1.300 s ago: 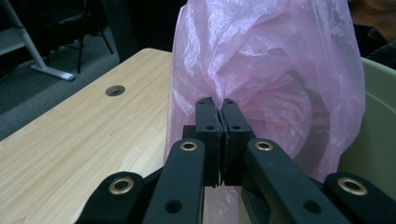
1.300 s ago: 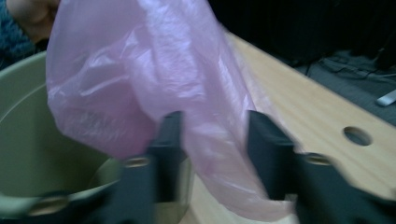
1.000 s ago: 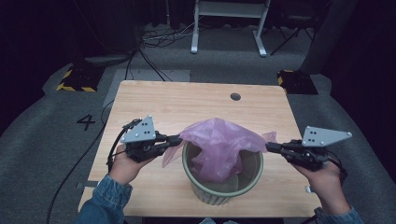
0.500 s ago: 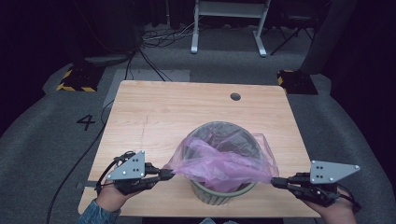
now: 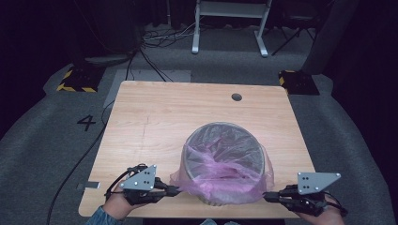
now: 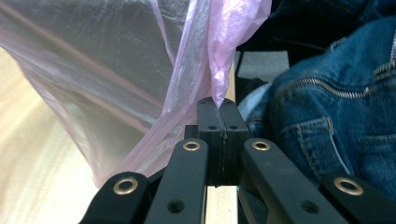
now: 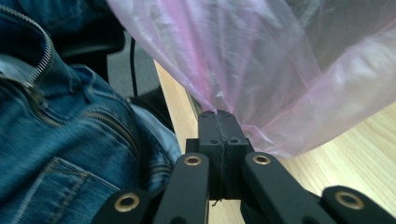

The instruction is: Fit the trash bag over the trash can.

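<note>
Lining a bin [image 5: 224, 161] with a pink bag [image 5: 220, 180] looks like the work in hand. Bin stands on the tabletop [image 5: 155, 122], near the front edge, between the two claws. Left claw [image 5: 174, 190] sits low, just left of the bin's base; right claw [image 5: 267, 197] low, just right of it. Both pressed together, each pinching a corner of the bag's mouth: in the left gripper view the film runs up out of the closed left claw [image 6: 217, 103]; in the right gripper view it rises from the closed right claw [image 7: 217, 114] the same way. Bag's body hangs inside the bin; its mouth is stretched across the near rim, film draped over the near wall. Key relation: the stretched edge runs left to right between the claws, with the bin's rim above and between them, both claws about equally near. Far rim looks less surely covered; can't tell. Judgement: next is pulling the hem further down the wall, evenly on both sides.
</note>
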The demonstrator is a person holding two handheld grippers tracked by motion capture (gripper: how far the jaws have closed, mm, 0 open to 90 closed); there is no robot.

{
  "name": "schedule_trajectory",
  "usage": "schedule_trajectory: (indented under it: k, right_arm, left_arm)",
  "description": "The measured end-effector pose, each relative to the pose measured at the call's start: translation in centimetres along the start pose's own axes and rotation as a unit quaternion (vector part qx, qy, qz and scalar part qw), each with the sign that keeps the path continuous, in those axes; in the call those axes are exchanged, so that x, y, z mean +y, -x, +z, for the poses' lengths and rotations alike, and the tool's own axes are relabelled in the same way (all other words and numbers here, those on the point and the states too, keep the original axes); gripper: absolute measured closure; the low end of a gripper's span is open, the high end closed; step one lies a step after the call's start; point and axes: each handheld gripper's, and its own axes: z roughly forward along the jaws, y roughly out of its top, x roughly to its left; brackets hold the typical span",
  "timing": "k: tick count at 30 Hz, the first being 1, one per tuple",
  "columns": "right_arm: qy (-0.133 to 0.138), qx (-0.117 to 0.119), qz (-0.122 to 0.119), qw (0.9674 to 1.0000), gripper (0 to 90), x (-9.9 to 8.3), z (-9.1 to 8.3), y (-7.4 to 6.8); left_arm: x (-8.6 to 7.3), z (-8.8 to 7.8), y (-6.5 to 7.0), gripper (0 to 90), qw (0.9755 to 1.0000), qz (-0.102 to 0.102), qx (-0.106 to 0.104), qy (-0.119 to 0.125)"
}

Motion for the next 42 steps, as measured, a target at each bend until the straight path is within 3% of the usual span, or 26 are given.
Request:
schedule_trajectory:
  k: [1,4,6,10,14,17,20,21,23,25,27,31,33,34,36,38,40,42]
  right_arm:
    - [-0.008,-0.002,-0.003,1.0000,89.9,-0.2,0.3,0.1]
    - [-0.042,-0.019,0.001,0.9990,89.9,-0.9,1.2,0.6]
    - [-0.058,-0.033,0.010,0.9977,89.8,-1.5,1.6,1.1]
    - [-0.042,-0.035,0.036,0.9978,89.8,-2.8,1.6,2.2]
    - [-0.032,-0.027,0.051,0.9978,88.8,-3.3,1.7,2.7]
    - [-0.025,-0.037,0.054,0.9975,70.8,-3.2,1.4,2.5]
    - [0.001,-0.045,0.051,0.9977,51.8,-3.0,0.0,2.3]
    - [0.016,-0.059,0.042,0.9972,44.8,-2.9,-0.5,2.2]
    - [0.046,-0.089,0.035,0.9944,35.5,-2.9,-1.6,2.2]
    - [0.077,-0.102,0.038,0.9911,27.9,-2.7,-2.2,2.3]
    - [0.097,-0.100,0.039,0.9895,23.4,-2.3,-2.3,2.3]
    - [0.093,-0.068,0.016,0.9932,19.7,-0.8,-0.8,1.1]
    - [0.084,-0.062,0.003,0.9945,25.5,0.0,0.1,0.5]
    - [0.078,-0.060,0.000,0.9952,34.1,0.3,0.4,0.4]
    - [0.063,-0.059,-0.001,0.9963,60.4,0.7,0.8,0.4]
    - [0.056,-0.072,0.004,0.9959,78.1,1.0,0.8,0.6]
    - [0.061,-0.082,0.009,0.9948,86.6,1.3,0.5,0.8]
    - [0.068,-0.094,0.012,0.9932,88.7,1.6,0.0,1.0]
  left_arm:
    - [-0.1,0.2,0.0,89.8,1.0000,0.001,-0.004,-0.006]
    - [-0.4,0.7,0.0,89.8,0.9988,0.008,0.016,-0.044]
    - [-1.1,0.9,-0.5,89.8,0.9982,-0.007,0.025,-0.054]
    - [-2.6,0.8,-1.9,89.7,0.9961,-0.047,0.047,-0.058]
    - [-3.2,1.1,-2.3,88.9,0.9948,-0.071,0.047,-0.057]
    - [-3.1,0.6,-2.4,73.1,0.9949,-0.086,0.041,-0.034]
    - [-3.0,-0.8,-2.4,51.9,0.9929,-0.102,0.060,0.006]
    - [-3.0,-1.3,-2.5,47.9,0.9915,-0.107,0.071,0.018]
    - [-3.0,-2.0,-2.7,40.5,0.9891,-0.114,0.081,0.046]
    - [-2.8,-2.4,-2.7,39.0,0.9877,-0.119,0.076,0.067]
    - [-2.3,-2.3,-2.6,34.9,0.9881,-0.113,0.077,0.072]
    - [-1.0,-1.3,-2.3,31.5,0.9913,-0.092,0.070,0.063]
    - [-0.4,-0.5,-2.5,30.5,0.9927,-0.084,0.068,0.055]
    - [-0.2,-0.2,-2.7,29.7,0.9931,-0.084,0.066,0.050]
    - [0.2,0.5,-3.2,28.7,0.9932,-0.087,0.063,0.045]
    - [0.5,0.8,-3.4,28.2,0.9933,-0.088,0.057,0.049]
    - [0.9,1.0,-3.3,28.1,0.9933,-0.084,0.056,0.055]
    - [1.1,1.1,-3.3,27.9,0.9931,-0.084,0.057,0.058]
